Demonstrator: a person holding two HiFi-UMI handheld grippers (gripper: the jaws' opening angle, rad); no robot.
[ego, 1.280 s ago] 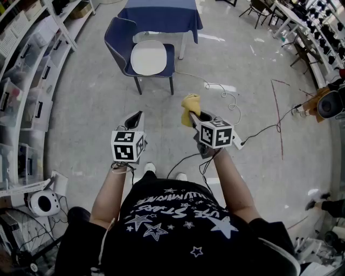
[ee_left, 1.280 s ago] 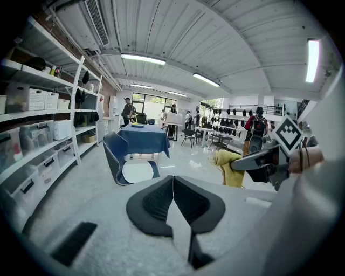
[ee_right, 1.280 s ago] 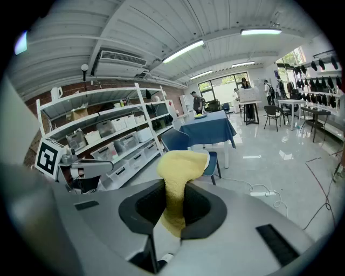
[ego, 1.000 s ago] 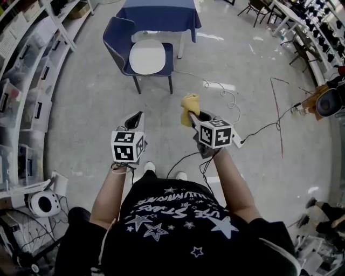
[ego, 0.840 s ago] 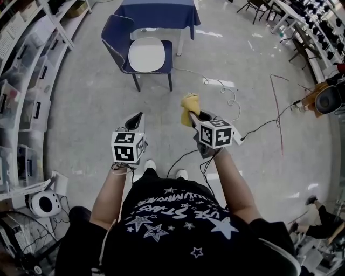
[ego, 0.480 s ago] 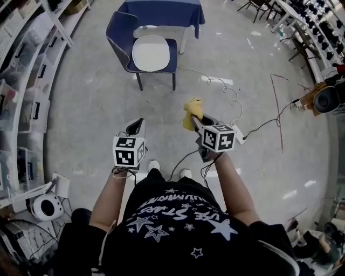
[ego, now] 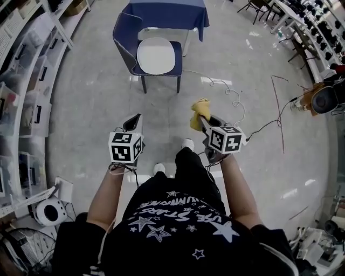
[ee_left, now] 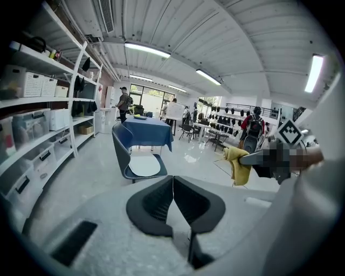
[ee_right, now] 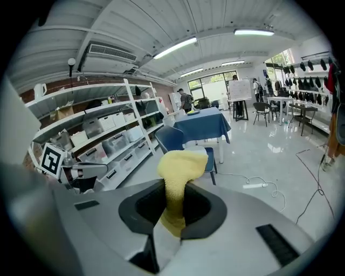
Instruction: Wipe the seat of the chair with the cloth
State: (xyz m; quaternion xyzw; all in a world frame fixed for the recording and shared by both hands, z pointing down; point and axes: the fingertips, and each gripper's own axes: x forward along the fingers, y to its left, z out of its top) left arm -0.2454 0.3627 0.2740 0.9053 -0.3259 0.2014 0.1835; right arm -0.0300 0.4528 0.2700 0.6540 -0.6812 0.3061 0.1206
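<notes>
A dark blue chair [ego: 135, 40] with a white seat [ego: 157, 55] stands ahead on the floor, in front of a blue-draped table [ego: 168, 12]. My right gripper [ego: 203, 119] is shut on a yellow cloth [ego: 200, 110], whose bunched top sticks up from the jaws [ee_right: 180, 170]. My left gripper [ego: 132, 122] is shut with nothing in it. Both are held well short of the chair [ee_left: 136, 156], which also shows behind the cloth in the right gripper view [ee_right: 168, 139]. From the left gripper view the cloth [ee_left: 235, 164] hangs at right.
Shelving with storage bins [ego: 24, 91] lines the left side. A white cable [ego: 226, 91] and a power strip lie on the floor right of the chair. More chairs and tables [ego: 294, 38] stand at far right. People [ee_left: 124, 101] stand in the distance.
The person has stepped forward, one leg now out in front. The chair has drawn a little nearer and shifted right in view. Both grippers keep their hold and spacing.
</notes>
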